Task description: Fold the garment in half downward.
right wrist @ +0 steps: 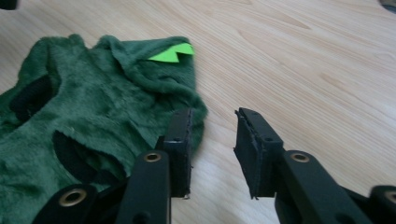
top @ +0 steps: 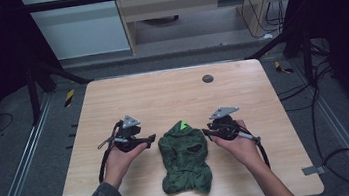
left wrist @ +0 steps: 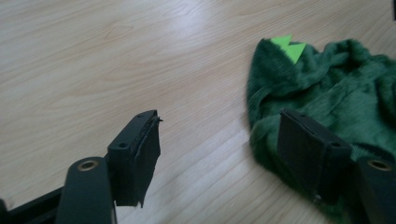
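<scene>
I hold one gripper in each hand, and the green fleece garment [top: 185,157] lies on the wooden table [top: 172,93] between them. Its long axis runs away from me: the end with the bright green spikes [top: 183,125] points to the far side, and the wide hem is close to my edge of the table.

My left gripper [top: 148,140] stands at the left of the garment, near its upper part. Its jaws are wide apart and hold nothing; in the left gripper view one jaw is in front of the fleece edge, the other over bare wood. My right gripper [top: 208,133] stands at the right, at the same height. Its jaws are also apart and empty, with one jaw just beside the cloth border.

Both tools seem equally near. I judge that each one must go inward, sideways, to reach its own side edge.
</scene>
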